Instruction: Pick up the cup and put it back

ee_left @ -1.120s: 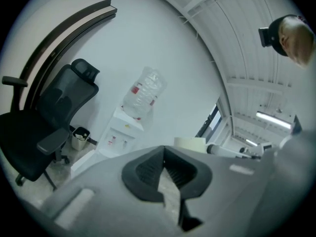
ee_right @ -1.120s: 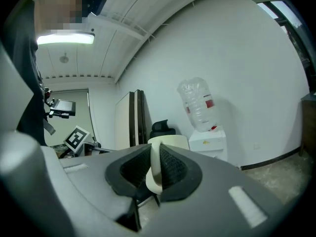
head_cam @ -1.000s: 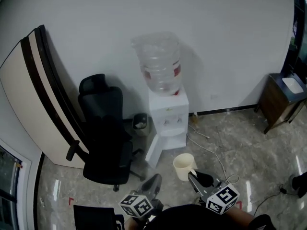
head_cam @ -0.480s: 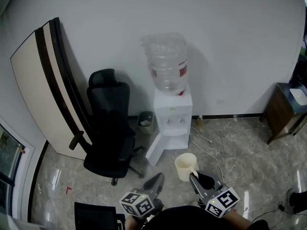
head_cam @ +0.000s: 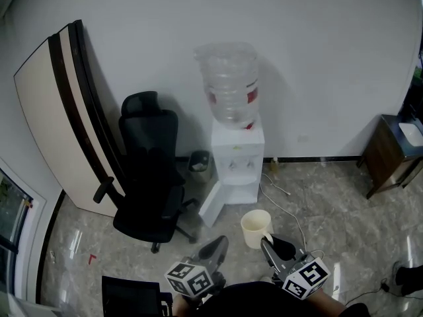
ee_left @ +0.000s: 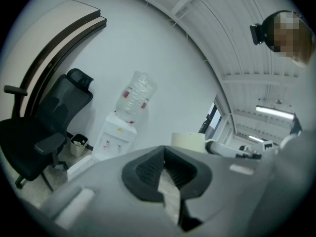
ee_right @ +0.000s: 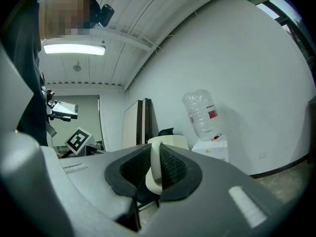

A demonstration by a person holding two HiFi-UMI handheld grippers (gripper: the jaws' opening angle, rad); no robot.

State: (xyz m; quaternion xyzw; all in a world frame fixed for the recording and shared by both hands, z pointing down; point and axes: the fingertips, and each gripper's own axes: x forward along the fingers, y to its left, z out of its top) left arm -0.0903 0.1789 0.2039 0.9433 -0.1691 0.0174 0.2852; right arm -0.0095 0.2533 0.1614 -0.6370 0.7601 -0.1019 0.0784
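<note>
A cream cup [head_cam: 255,228] hangs in the air above the floor, in front of the water dispenser [head_cam: 236,158]. My right gripper [head_cam: 267,244] is shut on its handle [ee_right: 154,168], which stands upright between the black pads in the right gripper view, with the cup's body [ee_right: 173,141] beyond them. My left gripper [head_cam: 216,247] is beside it to the left, shut and holding nothing. From the left gripper view, the cup [ee_left: 188,140] shows just past the jaw tips to the right.
The dispenser carries a clear bottle [head_cam: 230,84], and its lower door [head_cam: 210,204] stands open. A black office chair [head_cam: 149,177] and a small bin [head_cam: 199,166] are to its left, and a curved panel [head_cam: 59,111] leans on the wall. A cable [head_cam: 285,205] lies on the floor, with a wooden cabinet [head_cam: 388,152] at the right.
The head view has shifted, so the room sits slightly further right in the picture. Both grippers keep their places, and the cup stays in the right gripper.
</note>
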